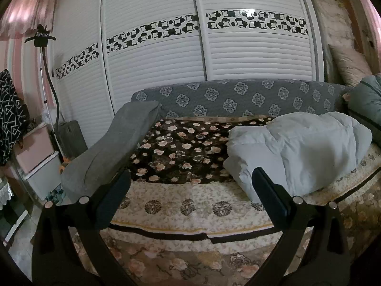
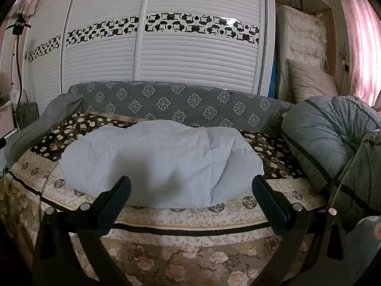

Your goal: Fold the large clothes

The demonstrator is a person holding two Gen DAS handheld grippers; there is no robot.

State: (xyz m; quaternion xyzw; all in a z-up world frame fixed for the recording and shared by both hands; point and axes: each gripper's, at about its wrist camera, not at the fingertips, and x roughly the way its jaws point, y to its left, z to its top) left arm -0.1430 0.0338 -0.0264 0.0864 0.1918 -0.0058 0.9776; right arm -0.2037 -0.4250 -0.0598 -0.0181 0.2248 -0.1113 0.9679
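Pale blue garment (image 2: 162,162) lies bundled on bed (image 2: 181,217), looks folded. Left gripper (image 1: 190,200) & right gripper (image 2: 190,202) spread, empty; prob. near done.

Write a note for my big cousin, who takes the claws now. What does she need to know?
Left claw: open, holding nothing, hovering over the front of the sofa.
Right claw: open, holding nothing, pointing straight at the pale blue garment.
The pale blue garment lies in a puffy bundle on the floral blanket, to the right of the left claw.
Done: the garment looks bundled into a compact heap, but I cannot tell if it is a tidy fold.
Left: check its edges, square it up if loose, then look for the next large garment.
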